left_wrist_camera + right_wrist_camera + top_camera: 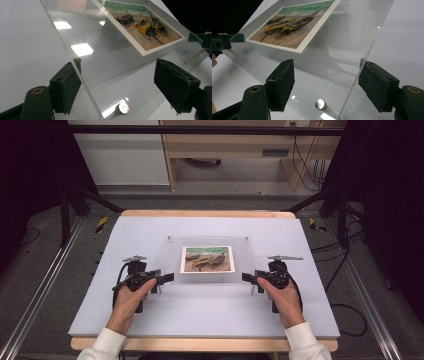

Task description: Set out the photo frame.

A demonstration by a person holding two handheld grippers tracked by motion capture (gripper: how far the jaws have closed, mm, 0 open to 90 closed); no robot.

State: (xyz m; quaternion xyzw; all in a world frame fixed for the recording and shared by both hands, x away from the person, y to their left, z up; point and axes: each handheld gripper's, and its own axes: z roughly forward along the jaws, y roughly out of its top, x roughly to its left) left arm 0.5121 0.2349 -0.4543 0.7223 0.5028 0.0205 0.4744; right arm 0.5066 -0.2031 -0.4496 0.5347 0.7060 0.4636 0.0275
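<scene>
A clear plastic frame [209,262] lies in the middle of the pale grey mat [150,317], with a picture of beached boats [207,259] mounted at its centre. From above, the frame sits flat, raised a little on small metal pegs at its corners; one peg [122,108] shows in the left gripper view and another peg [320,104] in the right gripper view.

The left gripper [167,278] is at the frame's 9 o'clock edge, held in the person's left hand [131,296]. Its jaws are spread, one above and one below the clear sheet, and the sheet's edge runs between them. In the left gripper view one pad sits right against the edge of the sheet while the other stands well off it, so nothing is pinched.

The right gripper [247,277] is at the frame's 3 o'clock edge, in the right hand [282,297]. Its jaws are likewise spread with the sheet's edge passing between them; neither pad presses on the plastic, as far as the right gripper view shows.

Each gripper view shows the other gripper's dark jaw tip at the far side of the frame.
</scene>
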